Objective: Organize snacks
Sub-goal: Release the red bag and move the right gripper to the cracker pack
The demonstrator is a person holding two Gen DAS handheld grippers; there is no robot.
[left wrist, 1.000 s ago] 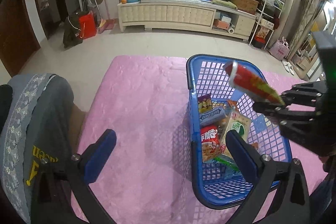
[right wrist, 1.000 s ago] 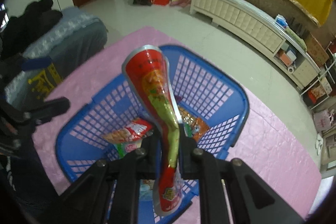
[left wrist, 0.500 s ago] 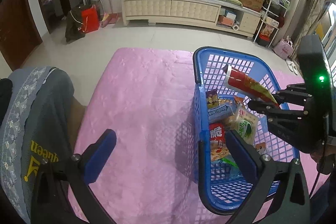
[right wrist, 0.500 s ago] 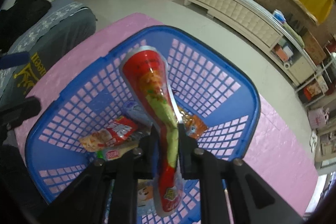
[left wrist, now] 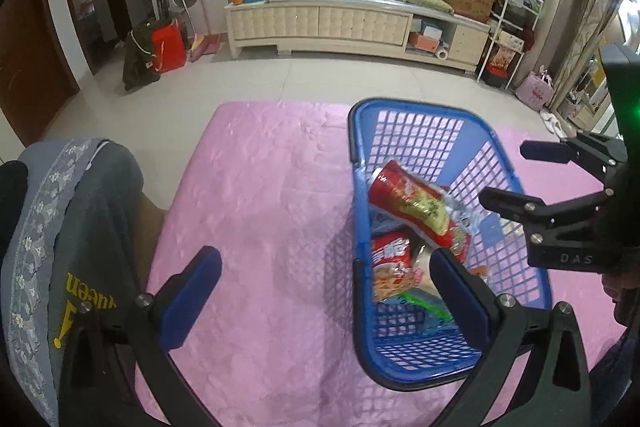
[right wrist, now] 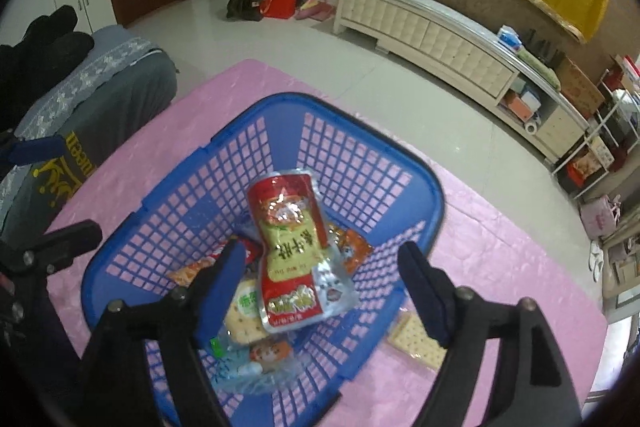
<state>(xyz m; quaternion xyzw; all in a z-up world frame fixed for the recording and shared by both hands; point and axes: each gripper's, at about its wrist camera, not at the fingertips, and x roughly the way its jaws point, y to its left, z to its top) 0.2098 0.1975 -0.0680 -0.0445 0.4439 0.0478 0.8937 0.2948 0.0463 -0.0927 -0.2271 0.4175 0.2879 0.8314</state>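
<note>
1. The red snack pouch (right wrist: 290,251) is seen lying on top of the other packets inside the blue basket (right wrist: 372,143), free of both grippers.
2. The right gripper (right wrist: 320,285) is held with jaws wide apart above the basket; the left gripper (left wrist: 324,291) is likewise spread, empty, over the pink surface (left wrist: 260,195) and the basket's near wall.
3. The release is best finished by lifting the right gripper straight up, so that the pouch is not snagged.
4. A cracker packet (right wrist: 418,341) is left outside, just beside the basket, and is probably to be fetched next.
5. Several packets are held in the basket: a red-and-white one (left wrist: 390,267), an orange one (right wrist: 354,247), crackers and clear wrappers.
</note>
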